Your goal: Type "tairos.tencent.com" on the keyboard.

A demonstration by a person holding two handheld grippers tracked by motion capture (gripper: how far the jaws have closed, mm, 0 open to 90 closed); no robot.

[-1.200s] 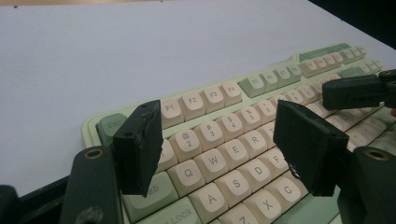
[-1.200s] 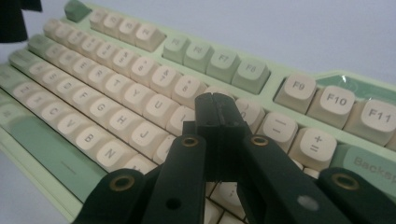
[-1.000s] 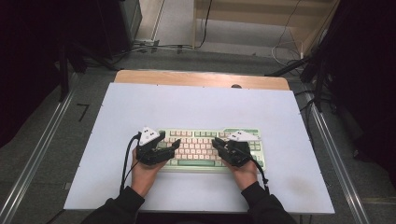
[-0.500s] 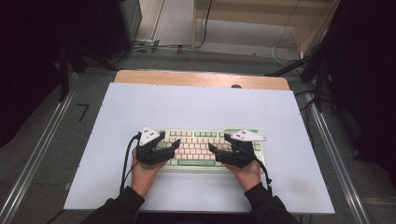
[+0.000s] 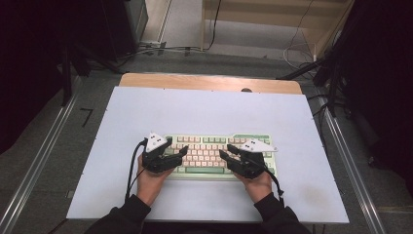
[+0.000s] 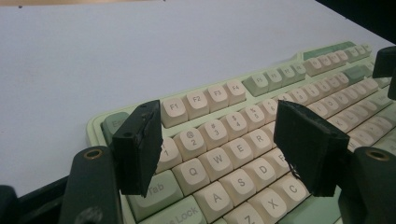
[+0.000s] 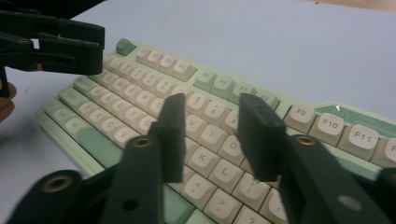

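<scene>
Black jaws of the left gripper [image 6: 219, 154] stand spread over the keyboard's [image 5: 214, 148] left keys, gripping nothing. Those of the right gripper [image 7: 212, 135], just narrowed but still apart and empty, hover above the right keys, seemingly poised to press them. Beyond, the keyboard lies flat near the table's [image 5: 204, 105] front edge, within easy reach.

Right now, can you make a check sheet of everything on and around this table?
Surface: white table top, wooden strip at far edge.
Job's things: green keyboard with cream keys, lying flat.
Clutter: nothing seen.
Grippers: left tool open over the keys at the keyboard's left end; right tool over the right-hand keys, its jaws have just been closing, nothing between them.
Cables: black cable from left tool; more on the floor.
Surroundings: grey floor, metal rails, wooden furniture behind.
</scene>
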